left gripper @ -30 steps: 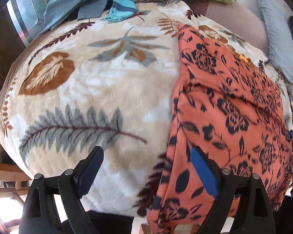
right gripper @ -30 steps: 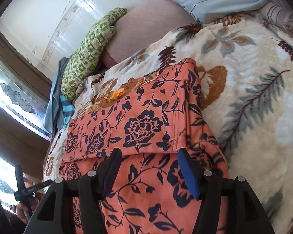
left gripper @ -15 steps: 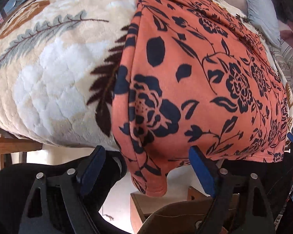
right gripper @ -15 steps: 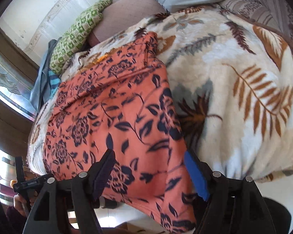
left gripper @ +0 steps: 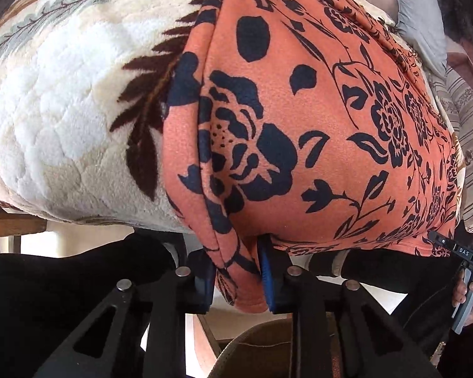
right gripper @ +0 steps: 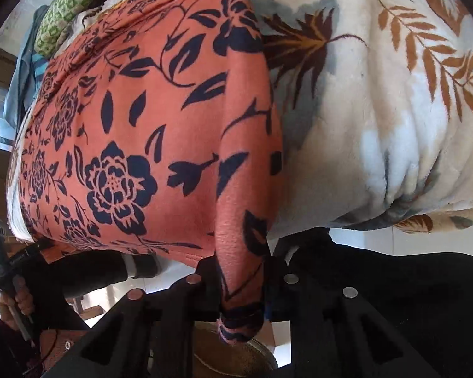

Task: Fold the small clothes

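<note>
An orange garment with a dark navy flower print (left gripper: 315, 110) lies on the bed and hangs over its near edge; it also fills the right wrist view (right gripper: 148, 119). My left gripper (left gripper: 238, 280) is shut on the garment's hanging left corner below the bed edge. My right gripper (right gripper: 241, 286) is shut on the hanging right corner, whose bunched end pokes out below the fingers. Each view shows the other gripper at the garment's far bottom corner.
A cream fleece blanket with leaf prints (left gripper: 63, 100) covers the bed (right gripper: 378, 110). A green patterned pillow (right gripper: 69, 6) and blue clothes (right gripper: 19, 82) lie at the far end. A grey pillow (left gripper: 419, 15) lies at the far right. Floor and wooden furniture show below the bed edge.
Both grippers dropped from above the garment to the bed's near edge and closed from wide open onto the two hanging bottom corners.
</note>
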`<state>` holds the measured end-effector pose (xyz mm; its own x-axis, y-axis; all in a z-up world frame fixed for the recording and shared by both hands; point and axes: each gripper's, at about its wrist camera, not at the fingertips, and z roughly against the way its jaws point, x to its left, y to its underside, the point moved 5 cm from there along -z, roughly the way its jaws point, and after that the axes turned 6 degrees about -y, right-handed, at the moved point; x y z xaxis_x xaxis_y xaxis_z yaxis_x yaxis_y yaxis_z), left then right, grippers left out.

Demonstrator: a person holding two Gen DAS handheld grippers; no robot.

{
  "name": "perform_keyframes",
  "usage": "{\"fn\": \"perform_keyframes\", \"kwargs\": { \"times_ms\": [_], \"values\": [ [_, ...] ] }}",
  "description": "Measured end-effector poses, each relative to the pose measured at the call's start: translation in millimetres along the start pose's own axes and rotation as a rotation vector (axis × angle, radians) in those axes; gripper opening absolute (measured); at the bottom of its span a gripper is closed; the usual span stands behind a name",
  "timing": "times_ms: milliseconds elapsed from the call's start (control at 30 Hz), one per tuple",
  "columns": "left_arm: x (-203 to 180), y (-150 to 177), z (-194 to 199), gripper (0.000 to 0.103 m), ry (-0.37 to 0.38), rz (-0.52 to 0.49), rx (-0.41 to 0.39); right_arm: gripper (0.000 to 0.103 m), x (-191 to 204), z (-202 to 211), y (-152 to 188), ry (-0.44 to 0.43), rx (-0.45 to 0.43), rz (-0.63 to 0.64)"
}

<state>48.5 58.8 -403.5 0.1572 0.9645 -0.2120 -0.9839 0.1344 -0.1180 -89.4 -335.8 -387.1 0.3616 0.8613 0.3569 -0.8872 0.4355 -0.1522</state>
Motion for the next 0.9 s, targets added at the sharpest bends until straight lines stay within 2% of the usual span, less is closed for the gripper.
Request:
{"fn": "perform_keyframes", "kwargs": {
  "times_ms": [67, 200, 233, 267, 300, 400, 500, 600, 733, 900],
  "values": [
    [7.1, -3.1, -6.2, 0.037, 0.006, 0.027, 0.020, 0.008, 7.5, 14.8, -3.3, -0.049, -0.028, 0.006],
    [10.1, -2.9, -11.0, 0.039, 0.002, 0.033, 0.023, 0.007, 29.5, 61.7, -17.3, -0.236, -0.140, 0.024],
    [9.0, -2.8, -10.9, 0.037, -0.009, 0.025, 0.016, 0.007, 37.2, 73.5, -22.9, -0.290, -0.173, 0.025],
    [7.1, -2.8, -10.6, 0.024, -0.006, 0.016, 0.010, 0.007, 42.6, 86.9, -27.6, -0.338, -0.209, 0.025],
    [1.1, -1.9, -7.8, 0.018, -0.002, 0.011, 0.005, 0.007, 46.9, 100.4, -33.2, -0.381, -0.247, 0.028],
    [-2.6, -2.5, -4.0, 0.010, -0.003, 0.012, -0.011, 0.007, 54.9, 135.3, -41.4, -0.475, -0.351, 0.037],
    [-5.8, -3.4, 4.1, 0.007, 0.024, 0.020, -0.021, 0.007, 57.6, 154.9, -45.0, -0.480, -0.416, 0.041],
    [-10.4, -6.8, 24.6, 0.006, 0.064, -0.019, -0.047, 0.007, 49.9, 159.0, -49.5, -0.469, -0.423, 0.017],
    [-14.8, -14.8, 57.8, 0.006, 0.079, -0.070, -0.111, 0.007, 36.1, 160.1, -53.4, -0.482, -0.428, -0.013],
    [-18.0, -47.4, 107.0, 0.006, 0.140, -0.082, -0.194, 0.007, 34.8, 166.8, -70.8, -0.543, -0.454, -0.027]
  ]
}}
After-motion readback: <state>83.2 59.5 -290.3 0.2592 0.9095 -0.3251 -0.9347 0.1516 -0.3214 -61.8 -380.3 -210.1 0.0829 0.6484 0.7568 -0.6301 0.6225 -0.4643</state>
